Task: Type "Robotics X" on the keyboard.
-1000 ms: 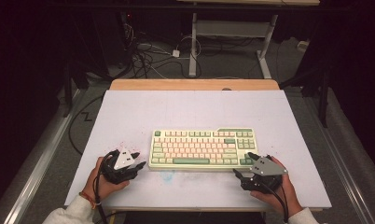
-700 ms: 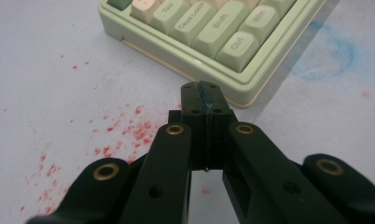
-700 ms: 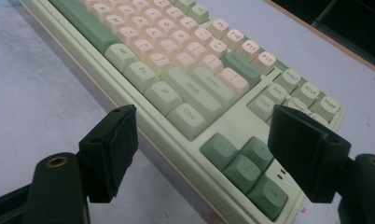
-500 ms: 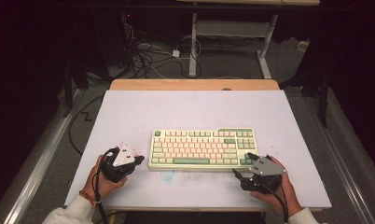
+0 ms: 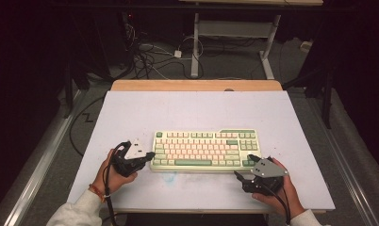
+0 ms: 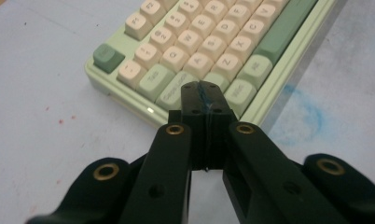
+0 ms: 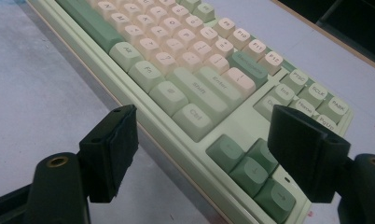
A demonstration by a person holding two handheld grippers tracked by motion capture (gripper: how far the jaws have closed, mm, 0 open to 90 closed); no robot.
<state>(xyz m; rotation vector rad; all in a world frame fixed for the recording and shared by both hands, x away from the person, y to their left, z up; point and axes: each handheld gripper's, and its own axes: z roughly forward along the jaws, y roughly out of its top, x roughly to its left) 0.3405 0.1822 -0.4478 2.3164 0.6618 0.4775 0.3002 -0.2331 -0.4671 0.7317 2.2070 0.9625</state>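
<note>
I note the keyboard (image 5: 205, 150) lying lengthwise between both grippers. My left gripper (image 6: 205, 95), jaws together, meets its left end; my right gripper (image 7: 204, 154), jaws apart, straddles its near right corner.
</note>
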